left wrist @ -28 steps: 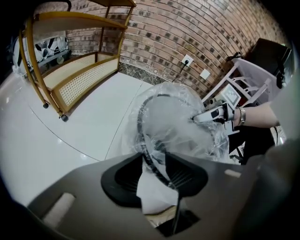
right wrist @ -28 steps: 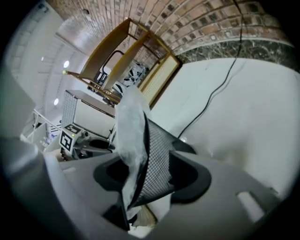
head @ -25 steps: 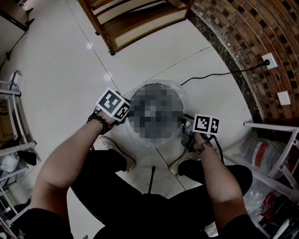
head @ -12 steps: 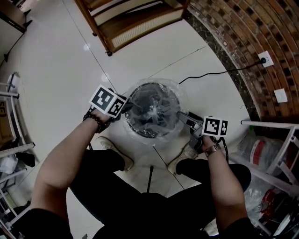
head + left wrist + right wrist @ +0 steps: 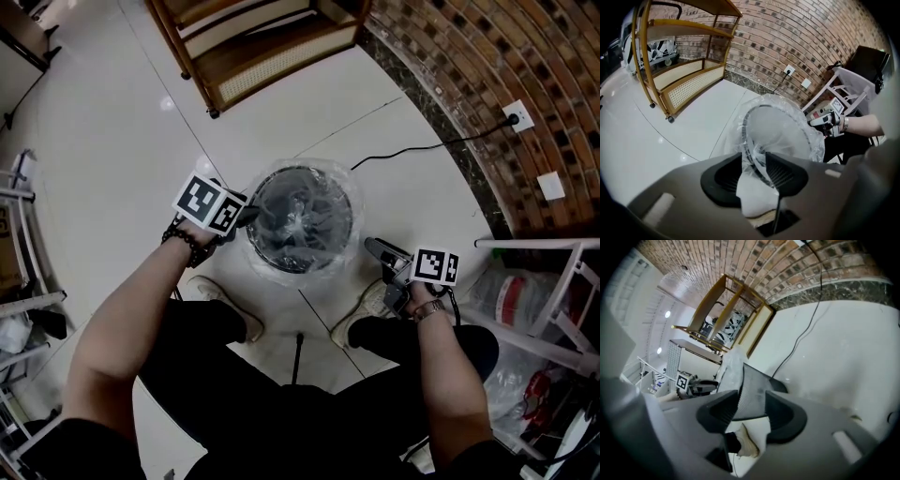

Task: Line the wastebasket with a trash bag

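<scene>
Wastebasket [image 5: 281,255] stands on open white floor [image 5: 112,131] between the shoes [image 5: 236,314], with the trash bag [image 5: 323,270] draped over its rim. Left claw [image 5: 251,214] clamps the film at the left edge, and seemingly the rim wire too, as its own view shows. Right claw [image 5: 372,247] hangs clear to the right, its jaws just narrowing with nothing between them. Cable [image 5: 412,148] snakes beyond.
</scene>
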`<control>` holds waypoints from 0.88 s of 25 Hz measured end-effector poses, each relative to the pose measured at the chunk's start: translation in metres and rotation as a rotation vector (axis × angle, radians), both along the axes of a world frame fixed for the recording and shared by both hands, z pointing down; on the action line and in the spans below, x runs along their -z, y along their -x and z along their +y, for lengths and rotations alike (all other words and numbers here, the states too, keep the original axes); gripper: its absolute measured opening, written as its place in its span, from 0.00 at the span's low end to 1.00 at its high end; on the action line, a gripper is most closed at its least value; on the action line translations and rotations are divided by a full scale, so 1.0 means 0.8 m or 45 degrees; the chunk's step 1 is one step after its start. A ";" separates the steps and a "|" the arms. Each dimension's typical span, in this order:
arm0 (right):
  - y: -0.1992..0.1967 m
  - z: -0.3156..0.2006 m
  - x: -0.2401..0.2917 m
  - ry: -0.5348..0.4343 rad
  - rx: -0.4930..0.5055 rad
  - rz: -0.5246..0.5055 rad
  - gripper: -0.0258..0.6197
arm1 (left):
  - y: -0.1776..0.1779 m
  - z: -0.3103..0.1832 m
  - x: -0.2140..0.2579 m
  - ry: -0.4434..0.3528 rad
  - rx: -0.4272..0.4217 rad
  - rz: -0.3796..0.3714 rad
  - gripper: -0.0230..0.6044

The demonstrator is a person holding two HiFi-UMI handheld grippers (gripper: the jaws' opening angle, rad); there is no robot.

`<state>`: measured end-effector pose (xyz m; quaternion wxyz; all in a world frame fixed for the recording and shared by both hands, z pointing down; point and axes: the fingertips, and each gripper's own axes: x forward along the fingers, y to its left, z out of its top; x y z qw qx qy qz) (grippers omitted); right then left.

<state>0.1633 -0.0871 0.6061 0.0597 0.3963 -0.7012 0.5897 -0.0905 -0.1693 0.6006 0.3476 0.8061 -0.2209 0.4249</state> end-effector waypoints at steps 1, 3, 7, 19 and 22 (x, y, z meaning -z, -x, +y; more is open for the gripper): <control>0.001 0.002 -0.009 0.018 -0.007 -0.002 0.28 | -0.001 0.001 0.000 0.001 0.002 0.001 0.30; 0.009 0.002 -0.022 0.049 -0.037 -0.074 0.26 | -0.001 0.003 0.001 0.004 0.002 0.004 0.30; 0.035 -0.006 -0.030 0.070 -0.076 -0.312 0.27 | 0.000 0.006 -0.001 0.015 0.000 0.005 0.30; 0.043 -0.017 -0.038 0.046 -0.122 -0.527 0.04 | -0.002 0.006 -0.009 0.048 0.002 -0.002 0.31; 0.037 -0.021 -0.040 0.049 -0.180 -0.533 0.04 | -0.002 0.006 -0.010 0.050 0.003 0.002 0.31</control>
